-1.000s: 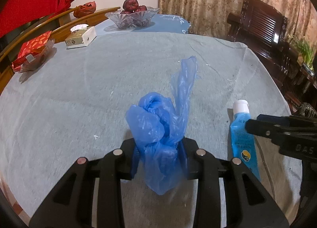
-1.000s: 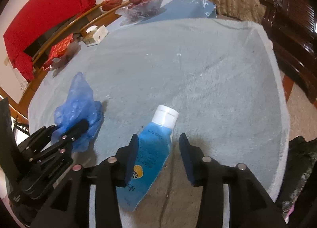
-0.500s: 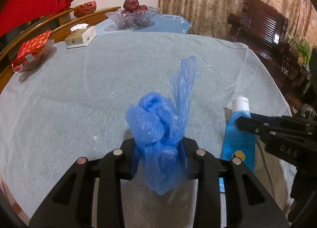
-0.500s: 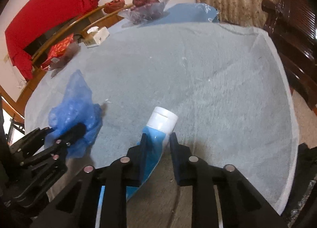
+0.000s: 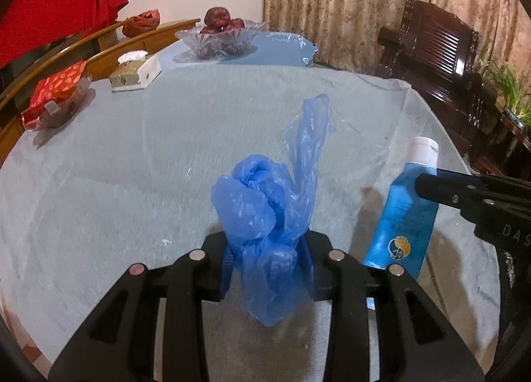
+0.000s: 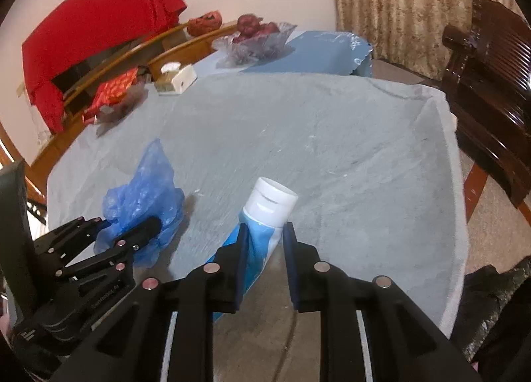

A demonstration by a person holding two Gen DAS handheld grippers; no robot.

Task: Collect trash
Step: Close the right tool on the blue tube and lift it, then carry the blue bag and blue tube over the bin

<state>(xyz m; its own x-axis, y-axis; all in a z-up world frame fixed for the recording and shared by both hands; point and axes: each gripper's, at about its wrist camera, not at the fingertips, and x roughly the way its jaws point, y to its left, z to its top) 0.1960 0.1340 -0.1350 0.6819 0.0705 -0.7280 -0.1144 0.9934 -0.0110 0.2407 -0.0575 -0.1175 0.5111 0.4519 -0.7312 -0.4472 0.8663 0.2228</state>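
My left gripper [image 5: 267, 254] is shut on a crumpled blue plastic bag [image 5: 265, 202], held just above the grey tablecloth [image 5: 132, 166]; one loose end of the bag sticks up. From the right wrist view the same bag [image 6: 146, 196] and left gripper [image 6: 132, 232] appear at the lower left. My right gripper [image 6: 264, 239] is shut on a blue tube with a white cap [image 6: 265, 216], pinched just below the cap and lifted cap-up off the cloth. The tube [image 5: 406, 212] hangs at the right of the left wrist view, with a right fingertip [image 5: 431, 187] across it.
At the far side of the table stand a glass bowl of dark fruit [image 5: 220, 38], a tissue box [image 5: 136, 71] and a red packet in a clear dish [image 5: 56, 96]. A dark wooden chair [image 5: 434, 59] stands right of the table. A red cloth [image 6: 99, 36] hangs at the back left.
My right gripper closed on the blue tube, which lay flat on the cloth, and raised it so the cap points up. The left gripper and bag stayed put.
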